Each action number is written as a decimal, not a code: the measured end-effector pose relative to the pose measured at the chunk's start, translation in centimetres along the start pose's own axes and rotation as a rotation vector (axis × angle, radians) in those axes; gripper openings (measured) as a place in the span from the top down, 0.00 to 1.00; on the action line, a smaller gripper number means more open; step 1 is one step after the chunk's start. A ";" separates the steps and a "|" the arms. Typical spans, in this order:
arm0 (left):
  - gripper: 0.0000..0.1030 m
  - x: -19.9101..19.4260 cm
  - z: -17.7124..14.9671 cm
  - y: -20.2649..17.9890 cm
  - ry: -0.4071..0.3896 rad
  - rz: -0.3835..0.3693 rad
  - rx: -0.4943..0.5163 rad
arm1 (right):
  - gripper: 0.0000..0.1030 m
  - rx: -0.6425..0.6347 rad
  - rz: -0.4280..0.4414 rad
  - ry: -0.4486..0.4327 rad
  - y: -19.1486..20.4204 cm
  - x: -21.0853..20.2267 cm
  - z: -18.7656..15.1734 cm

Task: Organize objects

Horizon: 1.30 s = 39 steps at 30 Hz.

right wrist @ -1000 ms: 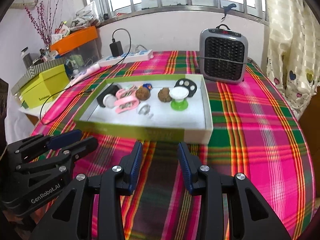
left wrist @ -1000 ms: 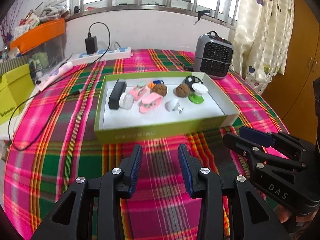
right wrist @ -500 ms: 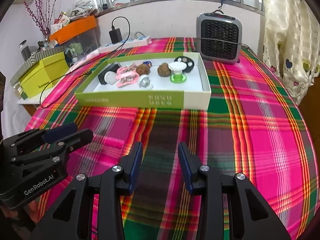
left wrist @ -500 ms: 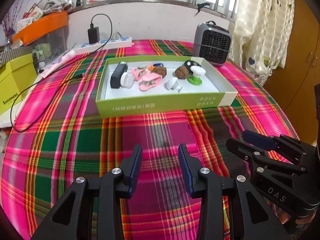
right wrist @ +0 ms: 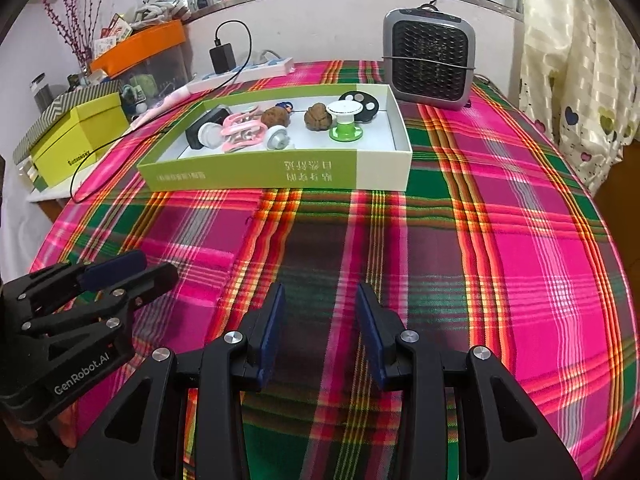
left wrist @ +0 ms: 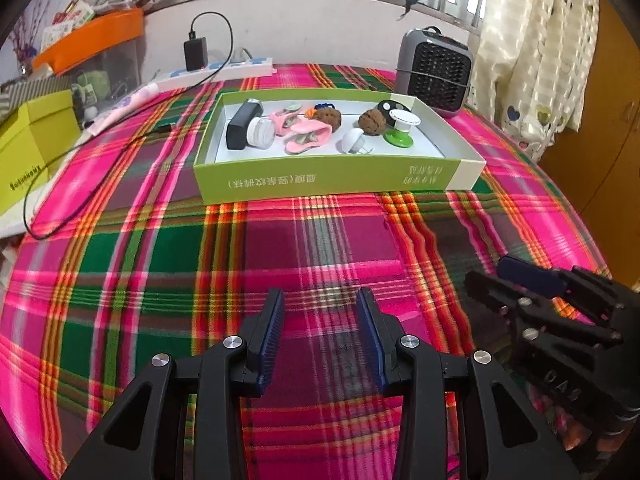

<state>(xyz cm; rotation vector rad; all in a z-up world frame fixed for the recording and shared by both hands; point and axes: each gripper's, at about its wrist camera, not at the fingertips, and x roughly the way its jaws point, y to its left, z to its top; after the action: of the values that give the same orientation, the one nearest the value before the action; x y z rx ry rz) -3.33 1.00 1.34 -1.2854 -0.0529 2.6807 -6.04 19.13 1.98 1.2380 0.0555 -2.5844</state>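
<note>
A green and white box [left wrist: 328, 178] [right wrist: 256, 170] sits at the far middle of the plaid table. It holds a black block [left wrist: 239, 128], a white jar [left wrist: 260, 133], pink clips [left wrist: 306, 136], two brown walnuts [left wrist: 371, 121], a white knob [left wrist: 352, 140], and a green-and-white spool [left wrist: 400, 128] [right wrist: 344, 120]. My left gripper [left wrist: 320, 300] is open and empty over the near cloth, well short of the box. My right gripper [right wrist: 320, 294] is open and empty beside it, and shows in the left wrist view [left wrist: 516, 276].
A grey heater [right wrist: 428, 64] stands behind the box at the right. A power strip with charger and cable [left wrist: 224, 70] lies at the back left. A yellow-green box [right wrist: 78, 144] and an orange bin [right wrist: 140, 46] sit at the far left. A curtain [right wrist: 580, 60] hangs at right.
Both grippers have drawn back toward me, away from the box, which now looks smaller and farther. Both stay open and empty.
</note>
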 end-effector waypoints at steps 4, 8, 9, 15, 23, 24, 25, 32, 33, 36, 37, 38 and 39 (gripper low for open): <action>0.66 0.0 -0.2 -0.2 -0.008 0.016 0.007 | 0.52 -0.003 -0.007 -0.001 0.1 0.0 -0.1; 0.66 0.1 -0.1 -0.2 -0.016 0.031 0.005 | 0.52 0.001 -0.024 0.001 0.0 0.1 -0.1; 0.66 0.2 -0.1 -0.3 -0.017 0.040 0.010 | 0.52 0.003 -0.025 0.001 0.0 0.1 -0.1; 0.64 0.3 -0.1 -0.7 -0.013 0.068 0.033 | 0.51 0.001 -0.030 0.002 -0.1 0.1 -0.1; 0.60 0.4 -0.1 -0.9 -0.011 0.076 0.040 | 0.50 -0.005 -0.037 0.003 0.1 0.2 -0.1; 0.60 0.4 -0.1 -0.9 -0.011 0.075 0.038 | 0.50 -0.007 -0.039 0.003 0.1 0.1 -0.1; 0.59 0.4 -0.1 -0.9 -0.011 0.073 0.037 | 0.50 -0.007 -0.040 0.003 0.1 0.1 -0.1; 0.56 0.5 -0.2 -1.3 -0.008 0.082 0.052 | 0.50 0.000 -0.041 0.002 0.0 0.1 -0.1; 0.56 0.5 -0.2 -1.3 -0.008 0.081 0.052 | 0.50 -0.001 -0.042 0.003 0.0 0.1 -0.1; 0.56 0.5 -0.2 -1.4 -0.008 0.083 0.053 | 0.49 -0.006 -0.041 0.004 0.1 0.2 -0.1; 0.56 0.5 -0.2 -1.3 -0.008 0.084 0.053 | 0.46 -0.011 -0.038 0.005 0.2 0.1 -0.1; 0.55 0.5 -0.2 -1.4 -0.008 0.084 0.051 | 0.45 -0.015 -0.039 0.006 0.3 0.2 -0.1; 0.55 0.5 -0.2 -1.4 -0.008 0.084 0.053 | 0.45 -0.017 -0.041 0.007 0.3 0.2 -0.1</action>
<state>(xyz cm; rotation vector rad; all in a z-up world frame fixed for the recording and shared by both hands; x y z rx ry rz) -3.31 2.44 1.00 -1.2892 0.0717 2.7375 -5.97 18.80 1.81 1.2528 0.1042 -2.6088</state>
